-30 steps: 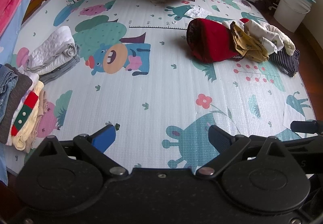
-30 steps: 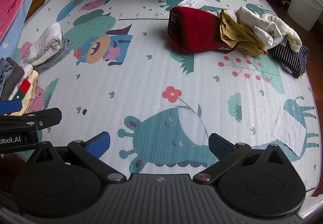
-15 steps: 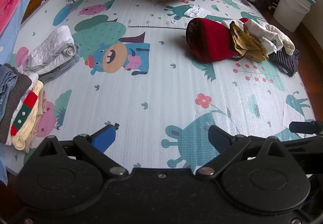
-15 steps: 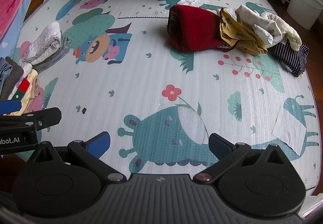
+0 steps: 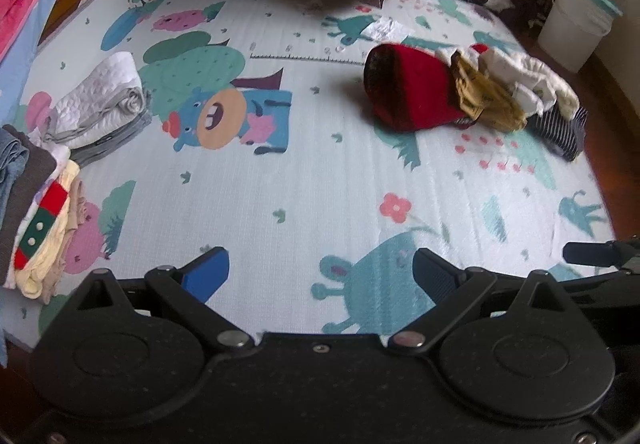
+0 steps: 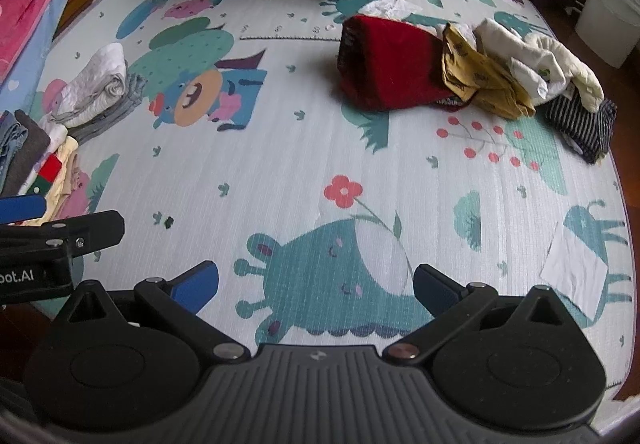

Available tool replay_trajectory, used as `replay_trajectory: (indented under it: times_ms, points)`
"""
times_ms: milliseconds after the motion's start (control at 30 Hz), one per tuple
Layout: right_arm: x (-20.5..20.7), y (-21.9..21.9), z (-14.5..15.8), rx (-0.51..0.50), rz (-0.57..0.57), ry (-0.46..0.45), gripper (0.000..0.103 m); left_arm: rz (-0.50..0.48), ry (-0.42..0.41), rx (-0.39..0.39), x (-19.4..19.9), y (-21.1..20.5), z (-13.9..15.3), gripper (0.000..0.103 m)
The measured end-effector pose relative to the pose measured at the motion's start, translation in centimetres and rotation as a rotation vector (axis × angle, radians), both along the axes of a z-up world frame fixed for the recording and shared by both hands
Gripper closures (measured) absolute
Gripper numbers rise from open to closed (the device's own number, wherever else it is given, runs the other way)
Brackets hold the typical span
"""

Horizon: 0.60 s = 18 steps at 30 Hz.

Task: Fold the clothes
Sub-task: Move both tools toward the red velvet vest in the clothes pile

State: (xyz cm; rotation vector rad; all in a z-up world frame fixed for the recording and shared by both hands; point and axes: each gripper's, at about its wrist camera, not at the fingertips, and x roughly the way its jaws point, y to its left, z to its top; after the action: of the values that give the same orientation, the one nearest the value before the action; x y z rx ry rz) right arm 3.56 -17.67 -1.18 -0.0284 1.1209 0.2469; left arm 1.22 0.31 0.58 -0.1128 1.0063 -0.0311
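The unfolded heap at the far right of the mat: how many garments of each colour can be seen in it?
Red garment: 1
Mustard-yellow garment: 1
Cream-white garments: at least 1, the exact count cannot be told
Dark striped garment: 1
Total: at least 4

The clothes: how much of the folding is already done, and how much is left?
Done: folded stacks lie at the mat's left edge. In hand: nothing; left gripper and right gripper are open and empty. Left: the unfolded pile, including a red garment.
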Motion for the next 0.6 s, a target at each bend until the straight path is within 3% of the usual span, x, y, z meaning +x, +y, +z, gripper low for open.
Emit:
replay_trajectory:
  times_ms: [167, 300, 467, 600]
  points:
    - [2.8, -0.8, 1.9, -0.023, 0.038, -0.048, 0.0, 0.001, -0.087, -0.055, 2.1, -0.3, 2.1, 0.004]
    - [5.8, -2.7, 3.9, 0.046, 0.09, -0.032, 0.0, -0.006, -0.117, -0.018, 5.0, -1.3, 2.9, 0.004]
    - [9.1, -7.4, 7.0, 0.057, 0.049, -0.124, 0.0, -0.059, -0.167, 0.025, 9.4, -3.1, 3.2, 0.004]
    - [11.7, -12.0, 7.6, 0.049, -0.003, -0.155, 0.0, -0.127, -0.235, 0.018, 12.7, -5.1, 2.3, 0.0]
